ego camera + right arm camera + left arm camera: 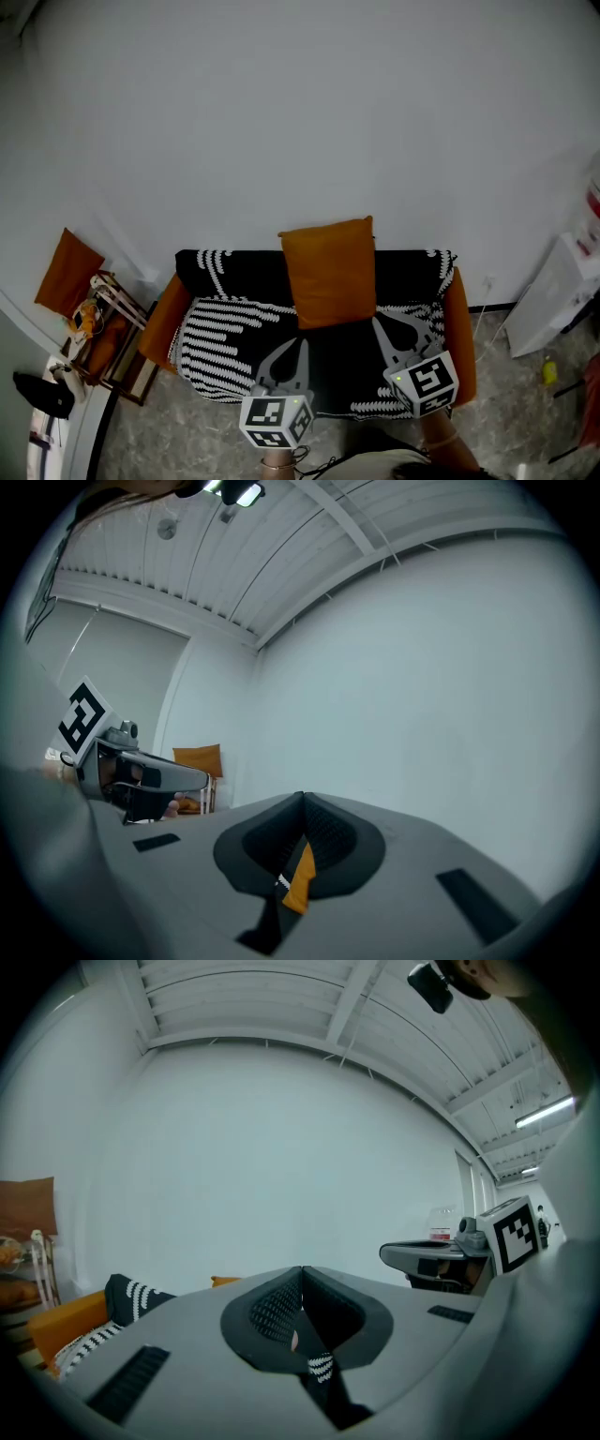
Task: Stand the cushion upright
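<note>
Left gripper and right gripper are being held at 6 o'clock over the sofa seat, with both jaw pairs being pressed fully together and nothing clamped. At 12 o'clock from the tongs, the orange cushion is being propped upright against the backrest, apart from both. Seat is being covered by a black-and-white throw. A second cushion is leaning at 9 o'clock, off the sofa.

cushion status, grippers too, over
Left gripper shut, empty; right gripper shut, empty. Orange cushion upright against sofa back. Nothing in the way.
</note>
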